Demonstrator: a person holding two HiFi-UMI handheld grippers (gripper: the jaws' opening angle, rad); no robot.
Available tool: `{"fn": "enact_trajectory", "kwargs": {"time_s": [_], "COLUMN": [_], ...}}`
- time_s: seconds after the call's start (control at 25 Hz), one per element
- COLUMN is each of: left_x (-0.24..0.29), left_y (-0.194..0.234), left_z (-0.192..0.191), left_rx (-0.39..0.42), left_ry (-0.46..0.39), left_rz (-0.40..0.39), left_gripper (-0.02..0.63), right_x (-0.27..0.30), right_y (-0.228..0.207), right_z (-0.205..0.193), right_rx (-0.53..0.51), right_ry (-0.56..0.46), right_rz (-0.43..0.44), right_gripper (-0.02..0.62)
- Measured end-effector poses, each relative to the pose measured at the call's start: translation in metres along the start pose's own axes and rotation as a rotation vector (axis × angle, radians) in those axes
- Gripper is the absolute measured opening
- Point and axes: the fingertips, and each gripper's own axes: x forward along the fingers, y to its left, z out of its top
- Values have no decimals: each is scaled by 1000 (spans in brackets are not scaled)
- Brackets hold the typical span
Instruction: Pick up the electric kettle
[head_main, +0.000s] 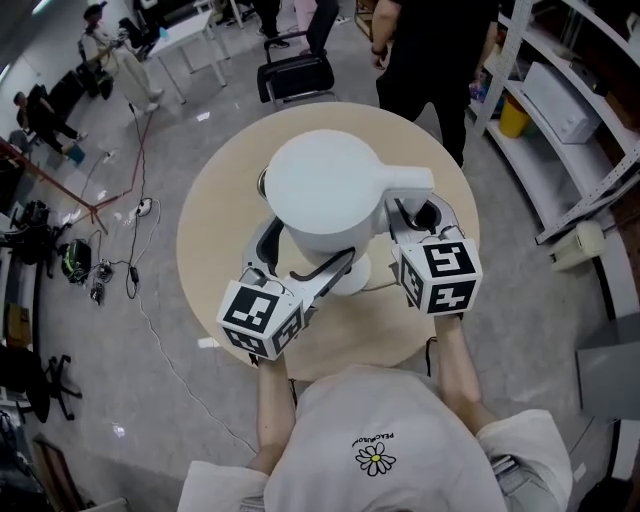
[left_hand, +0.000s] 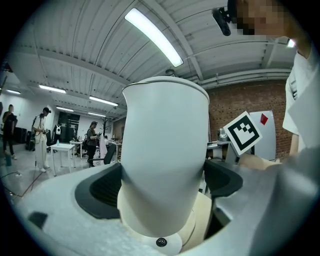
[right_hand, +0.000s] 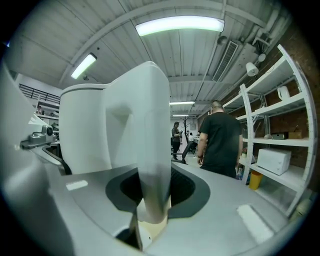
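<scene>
The electric kettle (head_main: 325, 190) is smooth matte white plastic: a rounded body that tapers towards the bottom, a domed lid with a thin rim line, and a broad, flat-sided handle (head_main: 405, 185) running out from the top edge. It hangs in the air above the middle of a round, pale beige table (head_main: 215, 250), carried between both tools. The left gripper (head_main: 300, 258) is clamped on the lower body, its dark, ribbed pads pressed against either side of the white wall. The right gripper (head_main: 415, 215) is closed on the handle, with the slim vertical grip pinched between its dark pads (the body stands just to the left of it in the right gripper view). Both grippers have grey, slightly grainy shells and carry cubes with black-and-white square markers. Under the kettle a small round white disc (head_main: 352, 277) lies on the tabletop
</scene>
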Motion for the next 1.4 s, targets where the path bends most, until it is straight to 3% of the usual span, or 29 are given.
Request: {"fn": "enact_trajectory", "kwargs": {"time_s": [1.4], "left_x": [-5], "left_y": [-12], "left_z": [23], "left_rx": [35], "left_ry": [-20], "left_rz": [2], "left_gripper": [523], "right_x": [-16], "right_y": [-2], "right_z": [24], "right_rx": [-18], "right_ry": [-63], "right_rz": [3], "right_gripper": [95]}}
